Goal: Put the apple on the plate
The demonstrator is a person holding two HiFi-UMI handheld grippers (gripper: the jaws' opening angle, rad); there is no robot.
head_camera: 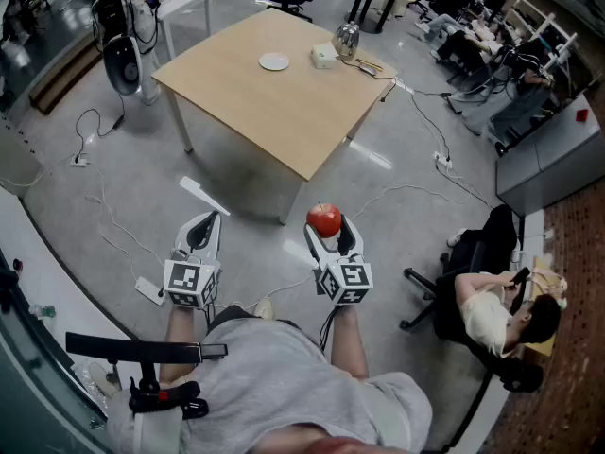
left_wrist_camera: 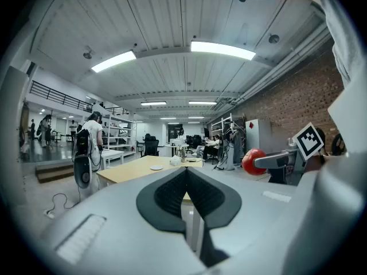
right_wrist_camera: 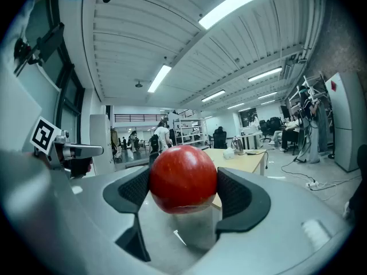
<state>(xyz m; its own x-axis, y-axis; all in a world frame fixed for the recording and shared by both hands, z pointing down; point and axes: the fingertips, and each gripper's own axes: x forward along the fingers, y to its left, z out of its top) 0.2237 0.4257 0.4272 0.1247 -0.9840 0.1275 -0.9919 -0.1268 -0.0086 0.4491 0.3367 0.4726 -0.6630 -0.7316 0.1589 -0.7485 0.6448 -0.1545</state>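
Note:
A red apple [head_camera: 324, 219] sits between the pads of my right gripper [head_camera: 327, 227], which is shut on it and held out in front of me, well short of the table. In the right gripper view the apple [right_wrist_camera: 183, 176] fills the gap between the black pads [right_wrist_camera: 241, 196]. My left gripper [head_camera: 206, 225] is alongside, with its pads pressed together and nothing between them. A small white plate [head_camera: 274, 61] lies on the far part of the wooden table [head_camera: 284, 121]. The left gripper view shows the plate [left_wrist_camera: 156, 167] far ahead and the apple [left_wrist_camera: 253, 161] off to the right.
Beside the plate stand a white box [head_camera: 324, 56] and a glass kettle [head_camera: 347, 38]. Cables and power strips [head_camera: 149, 290] trail over the grey floor. A person sits on a chair [head_camera: 492, 315] at the right. Another person with a backpack [head_camera: 123, 26] stands beyond the table's left corner.

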